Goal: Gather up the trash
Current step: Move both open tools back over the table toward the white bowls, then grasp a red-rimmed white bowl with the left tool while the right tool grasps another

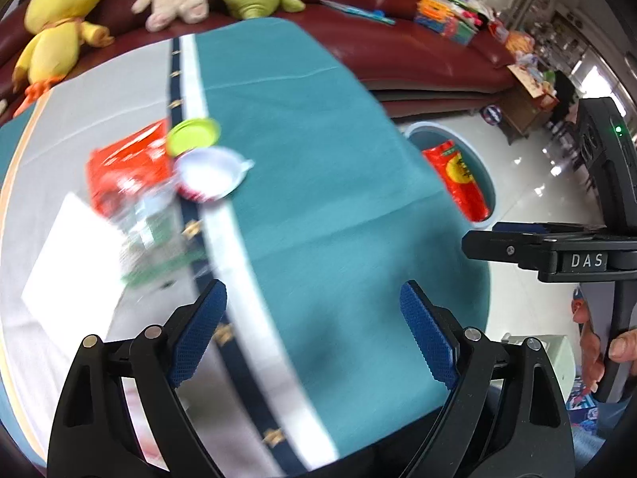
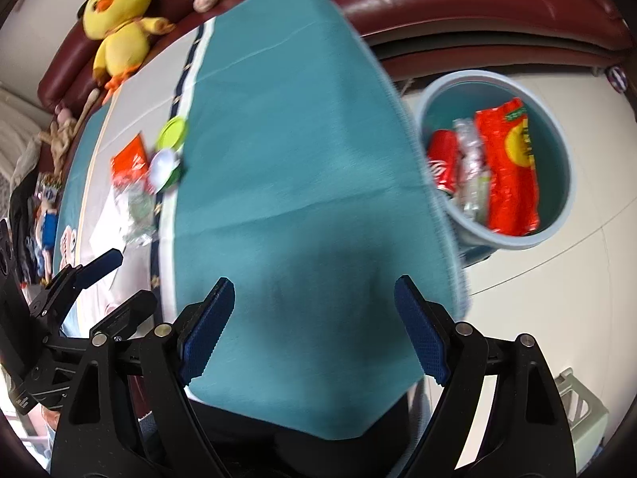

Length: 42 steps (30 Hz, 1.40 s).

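A red packet (image 2: 511, 167) and can (image 2: 444, 163) lay in the bin (image 2: 557, 127); wrappers (image 1: 127, 171) remained on the table (image 1: 318, 159); both the left gripper (image 1: 314, 334) and the right gripper (image 2: 314, 326) were spread, empty.

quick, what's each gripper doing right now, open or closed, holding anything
Left gripper: open, nothing between its blue pads, above the teal tablecloth.
Right gripper: open, empty, also above the tablecloth.
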Tool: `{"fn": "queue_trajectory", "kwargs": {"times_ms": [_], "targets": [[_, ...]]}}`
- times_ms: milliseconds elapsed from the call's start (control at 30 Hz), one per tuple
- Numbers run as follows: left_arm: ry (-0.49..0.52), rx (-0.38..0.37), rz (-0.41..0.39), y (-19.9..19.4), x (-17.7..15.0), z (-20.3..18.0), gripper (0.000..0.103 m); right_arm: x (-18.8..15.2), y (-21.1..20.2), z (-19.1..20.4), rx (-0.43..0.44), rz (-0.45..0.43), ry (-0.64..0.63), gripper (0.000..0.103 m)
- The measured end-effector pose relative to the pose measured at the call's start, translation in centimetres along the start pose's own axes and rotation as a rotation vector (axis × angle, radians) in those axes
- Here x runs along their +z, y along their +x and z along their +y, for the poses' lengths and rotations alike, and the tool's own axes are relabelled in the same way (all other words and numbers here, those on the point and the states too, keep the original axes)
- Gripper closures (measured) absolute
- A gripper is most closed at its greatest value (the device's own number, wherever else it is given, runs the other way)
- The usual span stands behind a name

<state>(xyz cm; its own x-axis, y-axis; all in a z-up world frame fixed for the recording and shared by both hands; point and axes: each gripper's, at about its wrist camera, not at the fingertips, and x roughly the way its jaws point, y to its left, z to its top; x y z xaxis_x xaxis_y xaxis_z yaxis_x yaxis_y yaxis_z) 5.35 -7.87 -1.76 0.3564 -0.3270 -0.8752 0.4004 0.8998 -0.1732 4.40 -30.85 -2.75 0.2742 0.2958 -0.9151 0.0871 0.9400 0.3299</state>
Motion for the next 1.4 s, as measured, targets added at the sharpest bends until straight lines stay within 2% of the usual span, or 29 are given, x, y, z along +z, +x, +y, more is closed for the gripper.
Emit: {"fn": "queue_trajectory", "kwargs": {"times_ms": [333,467,600,767,867,900,967,1100,1200,1267,1400], "targets": [[-0.128,0.117,0.023,-3.6,-7.0,6.4,0.014,-2.3,1.4,5.4,0.039,0.033,-0.084,0.024],[-0.191,0.14,0.021,-4.6,-9.2,8.7,0.014,-3.2,1.7,6.9,0.059,0.041,-0.11,0.024],[-0.226,0.188,0.024,-4.8,-10.8,10.6,0.014,-3.8,1.9,8.0,0.07,0.049,-0.135,0.024],[-0.274,0.185,0.04,-3.8,-12.0,12.1,0.014,-4.2,2.6,8.6,0.067,0.063,-0.149,0.024],[-0.268,0.165,0.039,-3.2,-12.1,11.8,0.027,-4.1,3.1,8.7,0.064,0.074,-0.143,0.024],[-0.263,0.165,0.038,-3.0,-12.1,11.7,0.038,-4.1,3.2,8.7,0.063,0.077,-0.142,0.024],[-0.25,0.16,0.039,-2.6,-12.1,11.3,0.05,-4.1,3.4,8.7,0.062,0.079,-0.141,0.024],[-0.198,0.174,0.009,-2.4,-11.8,9.9,0.085,-3.9,3.9,8.5,0.062,0.085,-0.136,0.024],[-0.201,0.157,-0.029,-2.3,-11.3,9.5,0.095,-3.7,4.3,8.4,0.057,0.093,-0.135,0.024],[-0.2,0.163,-0.057,-2.6,-10.6,9.5,0.098,-3.5,4.6,8.4,0.057,0.094,-0.135,0.024],[-0.202,0.178,-0.075,-2.3,-8.6,10.0,0.098,-2.8,5.2,8.5,0.053,0.098,-0.135,0.024]]}}
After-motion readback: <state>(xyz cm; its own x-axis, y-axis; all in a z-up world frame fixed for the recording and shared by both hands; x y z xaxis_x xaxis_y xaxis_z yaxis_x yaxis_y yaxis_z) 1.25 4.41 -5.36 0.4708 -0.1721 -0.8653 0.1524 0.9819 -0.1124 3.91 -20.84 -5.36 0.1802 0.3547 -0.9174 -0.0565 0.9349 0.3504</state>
